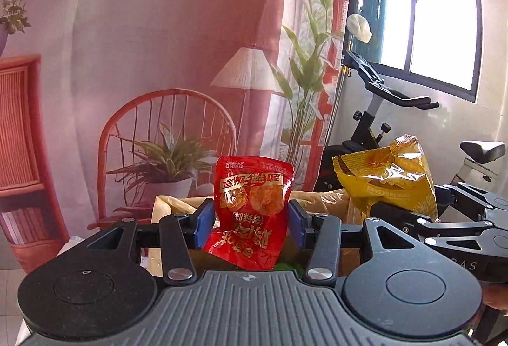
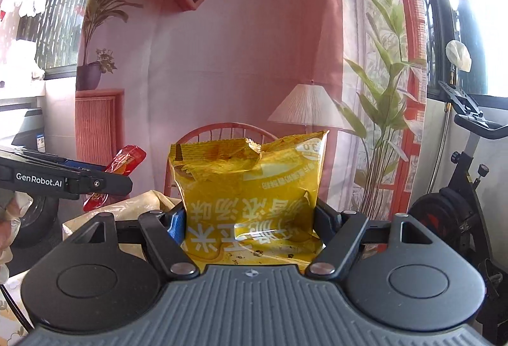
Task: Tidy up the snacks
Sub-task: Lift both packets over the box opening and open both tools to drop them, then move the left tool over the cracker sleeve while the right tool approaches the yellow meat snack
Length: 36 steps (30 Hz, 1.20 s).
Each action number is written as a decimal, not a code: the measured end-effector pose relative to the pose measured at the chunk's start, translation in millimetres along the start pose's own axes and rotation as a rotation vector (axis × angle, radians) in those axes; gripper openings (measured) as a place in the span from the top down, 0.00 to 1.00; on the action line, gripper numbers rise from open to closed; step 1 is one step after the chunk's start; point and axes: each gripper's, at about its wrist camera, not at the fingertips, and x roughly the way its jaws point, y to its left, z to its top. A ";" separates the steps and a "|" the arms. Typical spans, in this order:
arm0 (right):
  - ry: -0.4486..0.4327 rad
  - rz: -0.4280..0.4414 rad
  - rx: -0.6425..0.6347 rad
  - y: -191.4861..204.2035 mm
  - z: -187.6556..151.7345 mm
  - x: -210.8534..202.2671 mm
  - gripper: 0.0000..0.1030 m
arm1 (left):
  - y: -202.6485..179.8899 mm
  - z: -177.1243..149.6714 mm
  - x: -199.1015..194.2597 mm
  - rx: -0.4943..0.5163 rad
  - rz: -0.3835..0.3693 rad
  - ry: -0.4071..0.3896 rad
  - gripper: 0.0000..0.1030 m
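The yellow snack bag (image 2: 250,196) was the larger of the two packets: a glossy, crinkled foil pouch with white characters printed upside down and a crimped seal running along its upper edge. It stood upright, long axis vertical, the sealed end up, its top corner dented inward. The right gripper (image 2: 250,228) held it aloft by the lower half, the blue pads pressed into either side of the bag, jaws set wide around its bulk. From the left wrist view the same bag (image 1: 389,177) hung to the right, tilted slightly.

The red snack pouch (image 1: 252,206) was smaller and narrower, shiny, with gold characters also upside down and a clear window showing round brownish pieces. It too stood roughly upright, its long axis vertical, lower end bent toward the camera. The left gripper (image 1: 250,227) pinched it at the waist between blue pads (image 1: 203,223), the film creased inward there.

Both packets were lifted above a pale crumpled bag (image 2: 127,212) below, in front of a printed backdrop (image 1: 158,44).
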 end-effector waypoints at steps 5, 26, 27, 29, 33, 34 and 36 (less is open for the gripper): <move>0.106 0.005 0.104 -8.8 -19.1 29.2 0.24 | 11.9 -6.5 20.0 -0.045 0.027 0.066 0.38; 0.069 0.195 0.142 4.2 -39.9 -51.8 0.14 | 83.8 -89.4 -98.0 -0.191 0.119 0.203 0.31; 0.067 0.204 0.140 8.0 -45.0 -56.9 0.16 | 88.7 -100.9 -105.2 -0.210 0.137 0.211 0.31; 0.075 0.206 0.144 14.4 -55.4 -63.7 0.20 | 97.2 -125.3 -116.5 -0.250 0.182 0.239 0.31; 0.124 0.203 0.175 24.9 -80.8 -71.8 0.26 | 107.2 -171.3 -123.6 -0.324 0.245 0.316 0.31; 0.137 0.207 0.192 25.1 -86.4 -73.3 0.27 | 108.0 -181.5 -122.2 -0.329 0.255 0.337 0.31; 0.166 0.210 0.215 25.8 -97.1 -75.9 0.30 | 108.3 -197.9 -117.0 -0.342 0.270 0.375 0.31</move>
